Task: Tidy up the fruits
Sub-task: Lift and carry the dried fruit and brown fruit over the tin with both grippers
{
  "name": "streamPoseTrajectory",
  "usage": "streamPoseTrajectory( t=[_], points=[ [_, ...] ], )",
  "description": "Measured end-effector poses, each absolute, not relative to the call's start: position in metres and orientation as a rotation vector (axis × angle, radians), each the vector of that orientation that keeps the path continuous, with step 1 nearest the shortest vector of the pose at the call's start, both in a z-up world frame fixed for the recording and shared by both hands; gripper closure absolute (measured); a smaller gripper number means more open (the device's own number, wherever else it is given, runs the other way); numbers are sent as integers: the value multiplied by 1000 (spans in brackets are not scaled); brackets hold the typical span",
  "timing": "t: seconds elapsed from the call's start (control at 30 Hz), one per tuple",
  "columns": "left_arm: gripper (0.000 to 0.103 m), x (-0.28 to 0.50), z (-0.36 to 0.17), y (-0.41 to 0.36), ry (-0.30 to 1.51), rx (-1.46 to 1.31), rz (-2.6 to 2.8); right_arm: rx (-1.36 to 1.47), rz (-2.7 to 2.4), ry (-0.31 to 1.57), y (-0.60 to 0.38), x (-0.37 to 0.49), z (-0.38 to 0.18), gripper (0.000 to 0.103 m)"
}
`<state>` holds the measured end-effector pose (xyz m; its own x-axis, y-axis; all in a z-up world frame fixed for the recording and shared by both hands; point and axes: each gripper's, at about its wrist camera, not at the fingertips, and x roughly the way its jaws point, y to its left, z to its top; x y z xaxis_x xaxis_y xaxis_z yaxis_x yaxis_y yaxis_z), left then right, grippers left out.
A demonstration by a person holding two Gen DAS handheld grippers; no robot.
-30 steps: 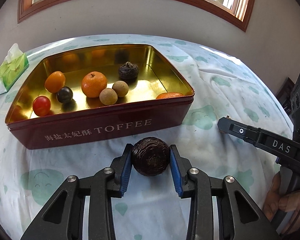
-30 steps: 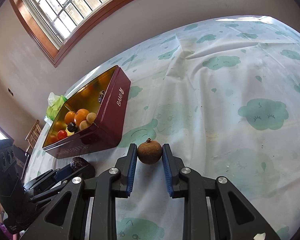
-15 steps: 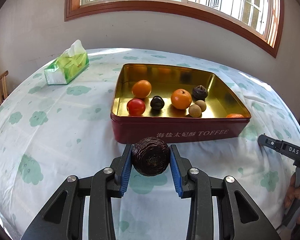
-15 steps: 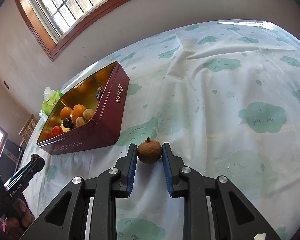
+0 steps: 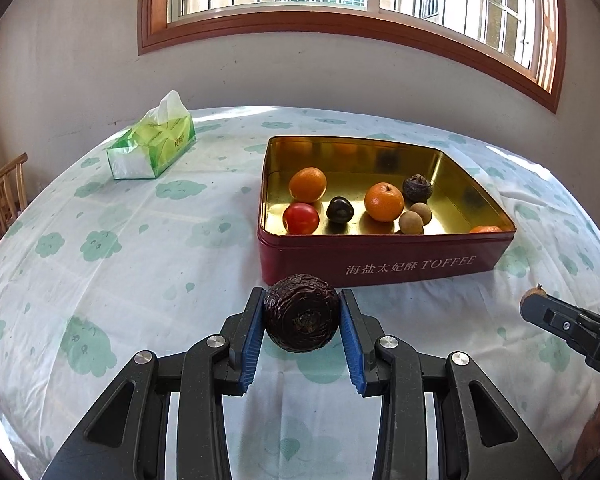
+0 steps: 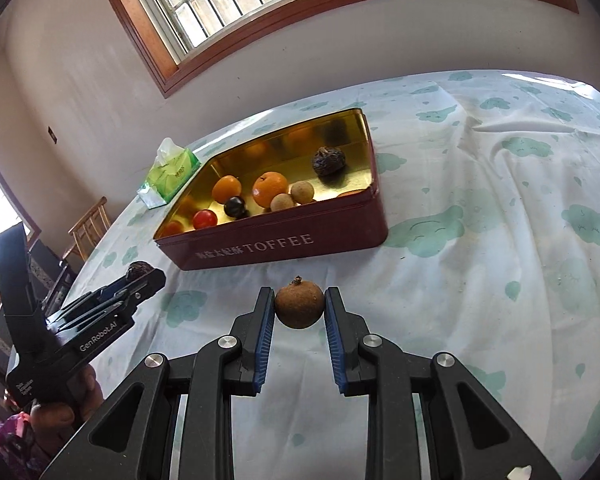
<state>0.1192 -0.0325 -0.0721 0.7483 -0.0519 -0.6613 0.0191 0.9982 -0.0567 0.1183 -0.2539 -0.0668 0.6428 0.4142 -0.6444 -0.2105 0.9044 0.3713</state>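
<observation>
My left gripper (image 5: 302, 322) is shut on a dark wrinkled round fruit (image 5: 302, 312), held above the cloth just in front of the red toffee tin (image 5: 380, 258). My right gripper (image 6: 299, 312) is shut on a small brown longan (image 6: 299, 307), also lifted, in front of the tin (image 6: 280, 248). The tin's gold inside holds two oranges (image 5: 384, 201), a red tomato (image 5: 301, 219), a dark plum (image 5: 340, 209), two longans (image 5: 411, 222) and another wrinkled fruit (image 5: 417, 188). The left gripper (image 6: 140, 276) with its fruit shows at the left of the right wrist view.
A green tissue pack (image 5: 152, 148) lies on the cloud-print tablecloth (image 5: 140, 240) left of the tin. A wooden chair (image 5: 2, 192) stands beyond the table's left edge. A wall with a wood-framed window runs behind the table.
Both grippers have swung with their fruits. The tin now sits right of centre in the left wrist view, and nearer and more front-on in the right wrist view. Grips are unchanged.
</observation>
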Motion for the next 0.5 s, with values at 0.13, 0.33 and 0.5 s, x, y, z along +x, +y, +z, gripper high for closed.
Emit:
streamPoseTrajectory(
  t=[0.13, 0.33, 0.5],
  points=[
    [66, 118, -70, -36, 720, -46, -54, 249, 410, 776, -236, 108, -56, 79],
    [66, 117, -67, -38, 719, -49, -69, 227, 427, 753, -226, 103, -46, 79],
    [66, 116, -62, -38, 710, -60, -77, 219, 430, 747, -225, 102, -43, 79]
  ],
)
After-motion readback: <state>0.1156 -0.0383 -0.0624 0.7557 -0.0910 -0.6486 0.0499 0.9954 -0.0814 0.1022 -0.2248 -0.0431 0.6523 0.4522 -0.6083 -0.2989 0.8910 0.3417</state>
